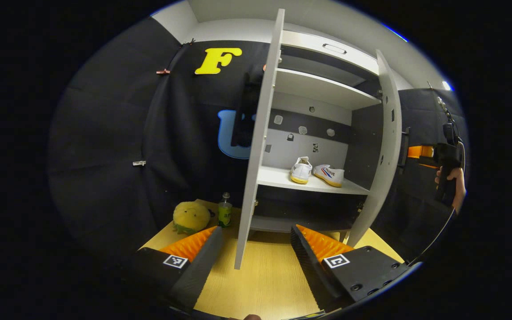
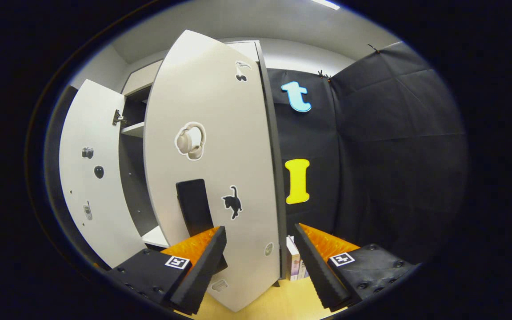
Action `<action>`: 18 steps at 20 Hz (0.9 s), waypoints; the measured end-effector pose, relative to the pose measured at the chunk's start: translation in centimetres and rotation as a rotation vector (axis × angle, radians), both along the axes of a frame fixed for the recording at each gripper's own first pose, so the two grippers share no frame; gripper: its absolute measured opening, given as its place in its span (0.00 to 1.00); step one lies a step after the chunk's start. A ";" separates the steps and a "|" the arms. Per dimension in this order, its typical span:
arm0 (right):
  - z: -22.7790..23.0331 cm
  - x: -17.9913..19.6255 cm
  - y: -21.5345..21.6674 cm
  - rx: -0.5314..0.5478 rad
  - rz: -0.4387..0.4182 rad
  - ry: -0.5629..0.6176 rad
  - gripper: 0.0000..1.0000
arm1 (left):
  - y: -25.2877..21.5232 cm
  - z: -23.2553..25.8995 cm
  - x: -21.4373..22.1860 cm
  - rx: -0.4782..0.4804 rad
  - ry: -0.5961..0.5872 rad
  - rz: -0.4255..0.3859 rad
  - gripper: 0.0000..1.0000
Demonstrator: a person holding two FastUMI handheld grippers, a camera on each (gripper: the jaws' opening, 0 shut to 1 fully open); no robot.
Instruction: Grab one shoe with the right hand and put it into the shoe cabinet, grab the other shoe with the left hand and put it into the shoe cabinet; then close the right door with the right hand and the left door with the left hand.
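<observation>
White shoes [image 1: 317, 172], two, inside two-doored cabinet [image 1: 322, 89].

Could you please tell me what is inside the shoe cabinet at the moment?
Two white shoes sit side by side on the middle shelf of the shoe cabinet. The upper shelf looks bare; the open left door hides the left edge.

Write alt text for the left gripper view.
Two white sneakers sit side by side on a shelf of the white shoe cabinet, whose two doors stand open. The open left gripper hovers over the light wooden table, where a yellow plush toy and small green bottle rest.
</observation>
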State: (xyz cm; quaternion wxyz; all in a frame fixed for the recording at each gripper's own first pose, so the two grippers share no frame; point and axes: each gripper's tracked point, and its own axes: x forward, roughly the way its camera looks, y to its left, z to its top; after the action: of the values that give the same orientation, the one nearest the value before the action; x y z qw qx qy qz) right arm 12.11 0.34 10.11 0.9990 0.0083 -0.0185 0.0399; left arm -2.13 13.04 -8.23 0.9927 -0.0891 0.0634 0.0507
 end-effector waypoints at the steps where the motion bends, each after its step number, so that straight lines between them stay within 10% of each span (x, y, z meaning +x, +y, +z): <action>1: -0.3 -0.2 0.7 -0.002 -0.001 -0.003 0.98 | 0.7 -0.2 -0.2 -0.005 -0.002 0.002 0.95; 18: -12.9 -8.5 2.5 0.008 0.005 0.216 0.98 | 14.3 7.8 2.7 -0.007 -0.088 0.125 0.95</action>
State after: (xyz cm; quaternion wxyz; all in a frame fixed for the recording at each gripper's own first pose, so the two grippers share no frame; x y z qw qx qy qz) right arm 3.66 2.81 -2.76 0.9951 0.0167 0.0889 0.0411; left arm 0.56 27.36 -0.40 0.9891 -0.0985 0.0142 0.1083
